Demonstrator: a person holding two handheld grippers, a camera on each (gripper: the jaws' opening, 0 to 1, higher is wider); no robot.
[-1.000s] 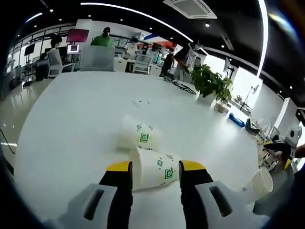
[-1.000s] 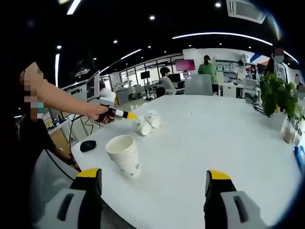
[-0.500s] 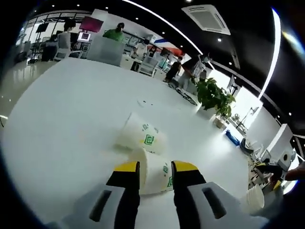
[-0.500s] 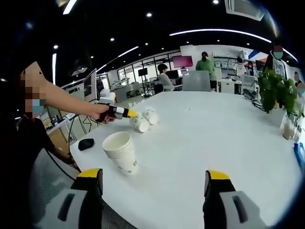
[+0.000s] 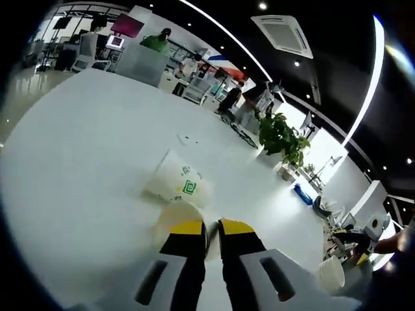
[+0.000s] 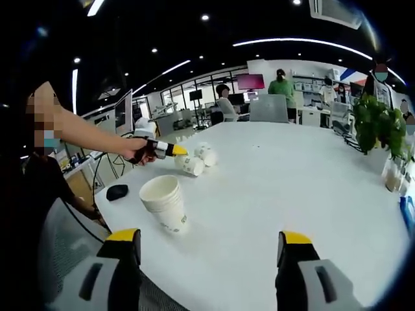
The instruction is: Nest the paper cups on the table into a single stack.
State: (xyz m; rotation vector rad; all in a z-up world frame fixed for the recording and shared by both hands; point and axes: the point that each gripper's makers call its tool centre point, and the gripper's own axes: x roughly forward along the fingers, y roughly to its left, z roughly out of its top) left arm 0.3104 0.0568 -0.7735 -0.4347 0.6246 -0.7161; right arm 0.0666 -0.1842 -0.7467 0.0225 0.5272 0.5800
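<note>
The step in hand looks like the pick-up of a loose cup: in the left gripper view the left gripper (image 5: 206, 234) has its yellow-tipped jaws drawn narrow on the wall of a lying paper cup (image 5: 176, 219), which sits at about 6 o'clock on the white table (image 5: 78, 168), its open mouth turned toward the camera. Just beyond it at roughly 11 o'clock lies a second cup (image 5: 176, 183), also on its side and close to the pinched one (whether the two touch I cannot tell). The upright stack of cups (image 6: 164, 203), already nested and mouth up, stands at about 9 o'clock in the right gripper view, near the table's edge, with a small dark object (image 6: 117, 192) beyond it toward 9 o'clock. The right gripper (image 6: 209, 256) hangs wide open and holds nothing, well apart from the stack. By my judgement the next move calls for lifting the pinched cup, turning it mouth-up and carrying it over to drop into the stack, then returning for the second cup. As for writing, the cups bear a green square spiral emblem, plainest on the second cup, but no readable words. A potted plant (image 5: 280, 135) stands far off at 1 o'clock.
</note>
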